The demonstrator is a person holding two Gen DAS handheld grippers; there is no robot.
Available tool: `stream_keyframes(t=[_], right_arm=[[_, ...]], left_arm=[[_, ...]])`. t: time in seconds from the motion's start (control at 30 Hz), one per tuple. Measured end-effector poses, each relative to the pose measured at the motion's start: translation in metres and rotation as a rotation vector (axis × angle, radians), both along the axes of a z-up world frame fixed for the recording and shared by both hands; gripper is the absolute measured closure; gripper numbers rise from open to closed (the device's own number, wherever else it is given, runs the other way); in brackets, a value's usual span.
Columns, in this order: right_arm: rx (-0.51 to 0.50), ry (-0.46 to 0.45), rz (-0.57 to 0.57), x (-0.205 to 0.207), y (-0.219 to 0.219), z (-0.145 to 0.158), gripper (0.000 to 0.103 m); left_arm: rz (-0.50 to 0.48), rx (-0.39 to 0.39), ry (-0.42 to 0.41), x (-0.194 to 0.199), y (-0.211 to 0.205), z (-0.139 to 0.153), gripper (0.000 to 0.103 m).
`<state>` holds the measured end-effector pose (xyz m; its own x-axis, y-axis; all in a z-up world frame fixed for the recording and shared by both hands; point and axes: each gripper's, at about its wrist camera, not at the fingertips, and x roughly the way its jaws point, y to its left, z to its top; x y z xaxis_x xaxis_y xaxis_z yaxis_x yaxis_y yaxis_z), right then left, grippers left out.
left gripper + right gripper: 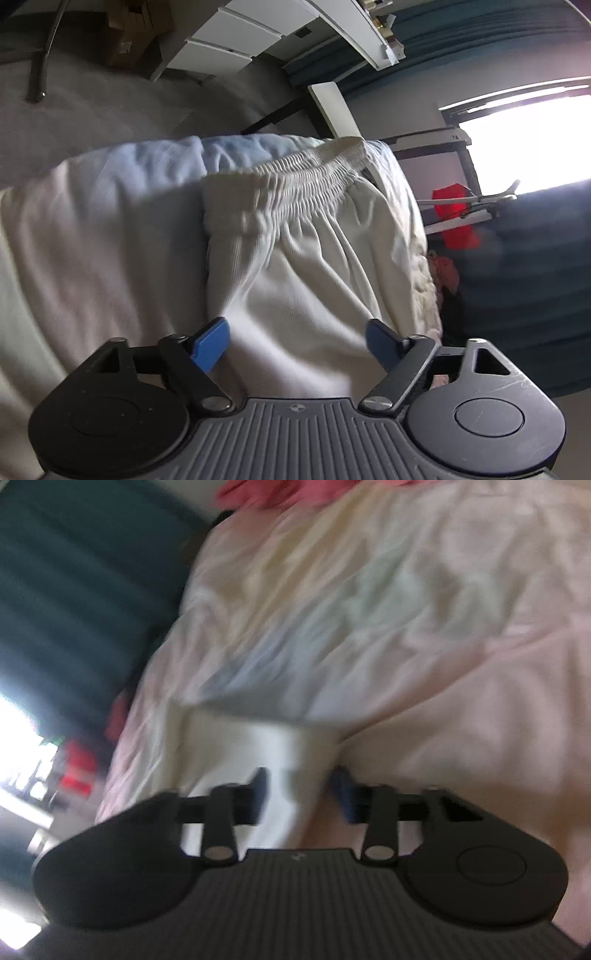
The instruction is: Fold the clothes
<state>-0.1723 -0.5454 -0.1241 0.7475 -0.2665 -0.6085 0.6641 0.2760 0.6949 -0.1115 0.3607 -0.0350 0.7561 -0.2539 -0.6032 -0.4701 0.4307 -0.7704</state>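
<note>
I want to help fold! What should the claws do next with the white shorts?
Probably close the left claw on the white shorts: its blue fingers stand apart with the cloth between them, gripping nothing.

Window (pixel 524 144) glare (blown white); right view motion-blurred.

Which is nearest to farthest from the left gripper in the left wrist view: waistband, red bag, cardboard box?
From the left gripper:
1. Waistband: elastic edge of the white garment, straight ahead.
2. Red bag: right, beyond the bed edge.
3. Cardboard box: far upper left, on the floor by the white drawers.
</note>
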Motion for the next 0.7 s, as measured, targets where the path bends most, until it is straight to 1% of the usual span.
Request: stream_keyframes(t=[0.07, 0.1, 0.17, 0.23, 0.27, 0.3, 0.37, 0.4, 0.43, 0.47, 0.5, 0.53, 0.57, 0.6, 0.63, 0.67, 0.7], right_arm=[[0.018, -0.003, -0.001, 0.001, -0.003, -0.003, 0.085], [0.016, -0.003, 0.003, 0.002, -0.003, -0.003, 0.086], [0.004, -0.008, 0.018, 0.002, -0.004, 0.0, 0.091], [-0.005, -0.005, 0.031, 0.003, -0.005, 0.005, 0.092], [-0.007, -0.007, 0.033, 0.003, -0.008, 0.008, 0.093], [-0.011, -0.011, 0.035, 0.004, -0.01, 0.012, 0.093], [-0.025, -0.02, 0.041, 0.005, -0.012, 0.024, 0.094], [-0.035, -0.029, 0.046, 0.006, -0.012, 0.031, 0.094], [-0.047, -0.04, 0.053, 0.006, -0.012, 0.04, 0.095], [-0.06, -0.05, 0.062, 0.008, -0.011, 0.049, 0.095], [-0.073, -0.059, 0.072, 0.009, -0.011, 0.059, 0.095], [-0.084, -0.063, 0.081, 0.011, -0.011, 0.066, 0.095], [-0.094, -0.063, 0.089, 0.013, -0.01, 0.072, 0.095], [-0.103, -0.063, 0.097, 0.016, -0.01, 0.078, 0.095], [-0.112, -0.063, 0.106, 0.018, -0.01, 0.084, 0.095], [-0.121, -0.063, 0.114, 0.02, -0.01, 0.09, 0.095], [-0.13, -0.063, 0.122, 0.022, -0.01, 0.096, 0.095]], left_arm=[[0.012, 0.003, 0.021, -0.006, 0.003, -0.003, 0.013], [0.019, 0.004, 0.032, -0.009, 0.004, -0.004, 0.013], [0.051, -0.024, 0.052, -0.007, 0.011, -0.016, 0.013], [0.021, -0.031, 0.063, 0.012, 0.015, -0.028, 0.011], [0.006, -0.034, 0.068, 0.021, 0.017, -0.034, 0.006], [-0.005, -0.03, 0.072, 0.03, 0.018, -0.036, 0.005], [0.036, -0.034, 0.049, 0.035, 0.019, -0.032, 0.006], [0.056, -0.034, 0.038, 0.038, 0.02, -0.03, 0.013], [0.058, -0.009, 0.043, 0.042, 0.019, -0.025, 0.017], [0.061, 0.015, 0.048, 0.045, 0.019, -0.02, 0.028], [0.076, 0.019, 0.058, 0.046, 0.019, -0.018, 0.036], [0.089, 0.01, 0.054, 0.045, 0.02, -0.016, 0.038], [0.085, 0.006, 0.033, 0.046, 0.02, -0.013, 0.043], [0.074, 0.02, 0.022, 0.048, 0.018, -0.01, 0.054], [0.07, 0.047, 0.023, 0.05, 0.017, -0.007, 0.062], [0.066, 0.074, 0.026, 0.052, 0.015, -0.004, 0.078], [0.069, 0.109, 0.036, 0.052, 0.014, 0.001, 0.087]])
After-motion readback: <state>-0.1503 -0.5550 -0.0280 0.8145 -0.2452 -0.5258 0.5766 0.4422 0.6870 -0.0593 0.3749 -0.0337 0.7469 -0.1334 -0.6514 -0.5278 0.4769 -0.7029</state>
